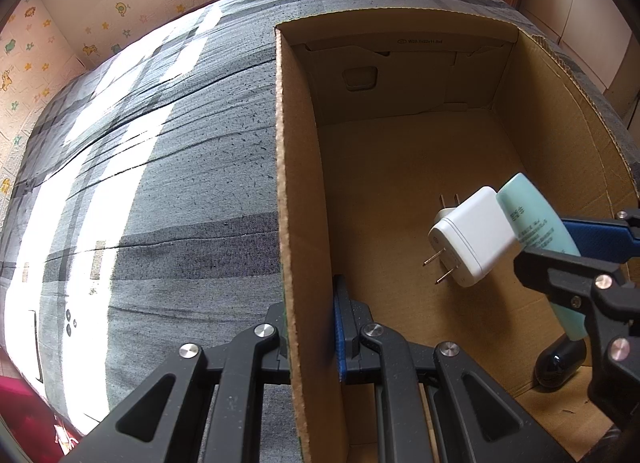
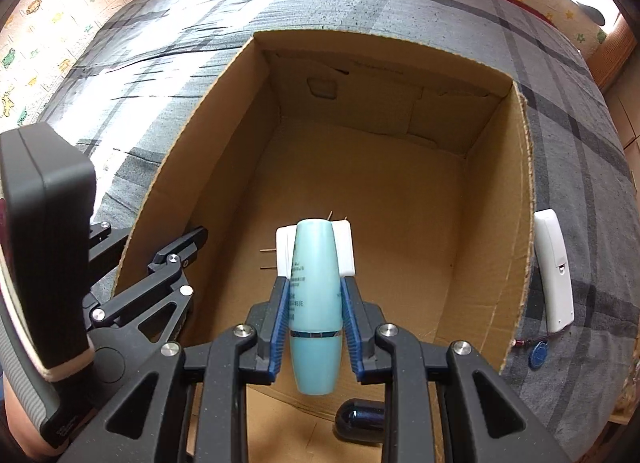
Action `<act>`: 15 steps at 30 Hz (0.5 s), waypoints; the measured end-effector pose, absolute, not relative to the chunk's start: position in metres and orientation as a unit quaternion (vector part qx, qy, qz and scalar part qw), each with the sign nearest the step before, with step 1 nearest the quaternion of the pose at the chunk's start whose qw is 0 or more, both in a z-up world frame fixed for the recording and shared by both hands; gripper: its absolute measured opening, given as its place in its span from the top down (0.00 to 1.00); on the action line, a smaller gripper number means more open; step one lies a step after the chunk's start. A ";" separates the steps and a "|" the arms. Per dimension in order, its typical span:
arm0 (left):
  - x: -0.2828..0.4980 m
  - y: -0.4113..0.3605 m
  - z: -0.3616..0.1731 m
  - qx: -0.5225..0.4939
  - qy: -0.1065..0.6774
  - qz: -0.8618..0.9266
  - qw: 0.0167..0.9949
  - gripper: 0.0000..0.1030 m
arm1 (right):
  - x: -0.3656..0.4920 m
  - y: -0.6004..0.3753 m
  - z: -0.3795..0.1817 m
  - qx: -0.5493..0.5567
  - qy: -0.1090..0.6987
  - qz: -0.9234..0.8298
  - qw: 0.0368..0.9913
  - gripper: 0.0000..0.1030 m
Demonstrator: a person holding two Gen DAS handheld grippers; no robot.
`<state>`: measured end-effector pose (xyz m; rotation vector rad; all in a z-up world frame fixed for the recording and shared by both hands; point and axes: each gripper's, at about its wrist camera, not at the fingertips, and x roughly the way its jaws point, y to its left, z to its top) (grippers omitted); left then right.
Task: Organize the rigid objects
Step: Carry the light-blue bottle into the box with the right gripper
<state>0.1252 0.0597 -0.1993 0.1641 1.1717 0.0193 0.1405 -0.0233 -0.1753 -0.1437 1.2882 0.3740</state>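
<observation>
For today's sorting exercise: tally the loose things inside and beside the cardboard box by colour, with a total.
White: 3 (two chargers, remote)
Teal: 1 (bottle)
Dark: 1 (capsule-shaped thing)
Blue: 1 (disc)
Total: 6

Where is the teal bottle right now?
The teal bottle is clamped in the right gripper, held inside the cardboard box over the white charger, with a dark bottle lying on the box floor nearer the camera.

Bedroom: plaid bedsheet, cartoon wallpaper
</observation>
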 end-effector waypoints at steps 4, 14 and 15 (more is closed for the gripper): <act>0.125 0.059 -0.199 0.077 0.552 0.009 0.830 0.87 | 0.143 -0.020 -0.187 -0.071 0.603 0.170 0.776 0.74; 0.125 0.059 -0.199 0.078 0.552 0.009 0.830 0.87 | 0.152 -0.016 -0.200 -0.070 0.612 0.165 0.771 0.74; 0.125 0.059 -0.199 0.078 0.553 0.009 0.830 0.87 | 0.152 -0.016 -0.200 -0.070 0.612 0.166 0.770 0.74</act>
